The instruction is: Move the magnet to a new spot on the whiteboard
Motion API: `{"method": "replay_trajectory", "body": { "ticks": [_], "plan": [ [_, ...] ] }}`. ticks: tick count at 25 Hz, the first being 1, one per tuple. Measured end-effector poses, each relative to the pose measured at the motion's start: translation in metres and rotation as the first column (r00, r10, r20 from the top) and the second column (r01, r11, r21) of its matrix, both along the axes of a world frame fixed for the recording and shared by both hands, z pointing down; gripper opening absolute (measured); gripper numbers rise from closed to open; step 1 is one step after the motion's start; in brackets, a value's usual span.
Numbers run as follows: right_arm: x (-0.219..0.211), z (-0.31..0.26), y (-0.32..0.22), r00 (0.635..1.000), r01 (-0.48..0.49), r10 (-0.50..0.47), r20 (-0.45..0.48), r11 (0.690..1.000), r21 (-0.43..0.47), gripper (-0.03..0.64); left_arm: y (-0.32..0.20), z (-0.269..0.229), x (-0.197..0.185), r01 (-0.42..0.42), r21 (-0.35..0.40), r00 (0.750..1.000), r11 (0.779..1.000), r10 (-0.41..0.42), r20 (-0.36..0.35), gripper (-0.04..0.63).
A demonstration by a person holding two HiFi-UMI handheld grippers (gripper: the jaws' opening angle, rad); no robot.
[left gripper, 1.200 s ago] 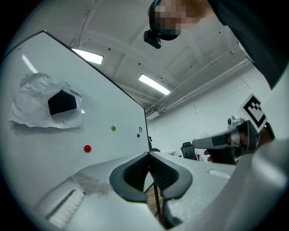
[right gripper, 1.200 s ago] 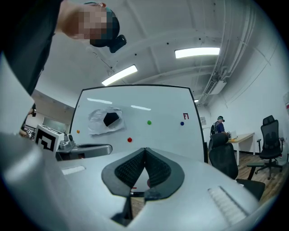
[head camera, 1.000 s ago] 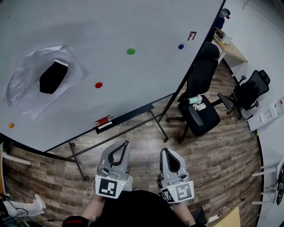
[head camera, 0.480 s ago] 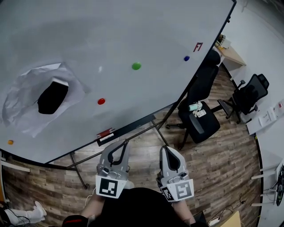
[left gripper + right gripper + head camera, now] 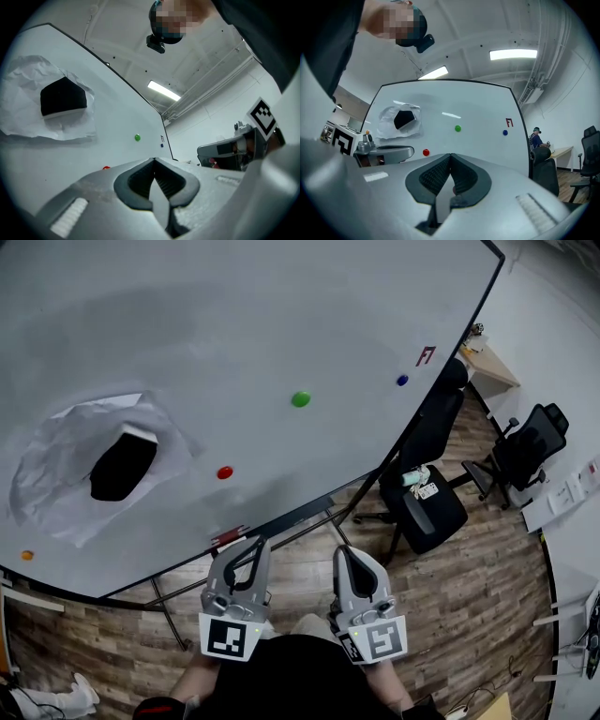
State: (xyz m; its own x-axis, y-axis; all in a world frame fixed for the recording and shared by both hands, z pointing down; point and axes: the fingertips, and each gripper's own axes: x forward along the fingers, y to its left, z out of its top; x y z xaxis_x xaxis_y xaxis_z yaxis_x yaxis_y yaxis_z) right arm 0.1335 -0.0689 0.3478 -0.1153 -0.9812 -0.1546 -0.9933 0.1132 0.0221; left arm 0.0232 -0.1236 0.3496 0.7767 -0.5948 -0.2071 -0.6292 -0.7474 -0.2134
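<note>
In the head view, the left gripper [image 5: 254, 543] and the right gripper [image 5: 344, 551] are held side by side at the bottom of the picture, over a wooden floor [image 5: 469, 606]. Both are pointed toward the whiteboard [image 5: 234, 315]. In the left gripper view the jaws are seen closed, tip against tip, with nothing gripped between them. In the right gripper view the jaws are likewise pressed together and empty. The board is touched by neither gripper.

Just beyond the jaw tips, a narrow tray [image 5: 291, 515] is fixed along the lower edge of the board. A small red object [image 5: 228, 536] is laid on it ahead of the left gripper.

Above the tray, four round magnets are stuck to the white surface. The red magnet [image 5: 225, 472] is placed nearest to the grippers, low on the board. The green magnet [image 5: 300, 399] is set higher and to the right of it, well apart. The blue magnet [image 5: 402, 381] is found near the right edge, just below a red mark [image 5: 426, 355]. The orange magnet [image 5: 27, 555] is seen far to the left, near the lower edge. Which of the four is meant by the task cannot be told.

A crumpled sheet of paper [image 5: 56, 484] is stuck on the left part of the board, with a black object [image 5: 122, 465] at its middle.

Farther off, right of the board, a black office chair [image 5: 427, 512] is parked. A second chair [image 5: 530, 442] and a desk [image 5: 495, 367] are seen behind it.
</note>
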Motion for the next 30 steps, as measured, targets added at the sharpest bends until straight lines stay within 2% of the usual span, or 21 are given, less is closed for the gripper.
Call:
{"method": "replay_trajectory", "body": {
  "ticks": [6,12,21,25,30],
  "plan": [
    [0.000,-0.005,-0.023,1.000,0.029,-0.029,-0.004,1.000,0.012,0.002,-0.009,-0.001,-0.007,0.040,0.010,0.999,0.999,-0.040,0.013,0.002],
    [-0.002,-0.011,-0.051,0.995,0.098,-0.098,-0.004,0.995,0.025,0.002,-0.024,0.000,-0.017,0.126,-0.002,0.992,0.992,-0.126,0.024,0.002],
    [-0.004,-0.034,-0.095,0.975,0.218,-0.215,-0.063,0.975,0.042,0.002,-0.042,-0.006,-0.018,0.230,-0.016,0.973,0.973,-0.230,0.005,0.002],
    [-0.003,-0.042,-0.113,0.966,0.245,-0.239,-0.101,0.968,0.049,0.002,-0.049,-0.005,-0.016,0.264,-0.011,0.964,0.965,-0.263,0.026,0.002],
    [-0.003,-0.055,-0.136,0.954,0.276,-0.264,-0.141,0.958,0.074,0.003,-0.058,-0.009,-0.015,0.311,-0.005,0.950,0.951,-0.311,0.014,0.002]
  ]
}}
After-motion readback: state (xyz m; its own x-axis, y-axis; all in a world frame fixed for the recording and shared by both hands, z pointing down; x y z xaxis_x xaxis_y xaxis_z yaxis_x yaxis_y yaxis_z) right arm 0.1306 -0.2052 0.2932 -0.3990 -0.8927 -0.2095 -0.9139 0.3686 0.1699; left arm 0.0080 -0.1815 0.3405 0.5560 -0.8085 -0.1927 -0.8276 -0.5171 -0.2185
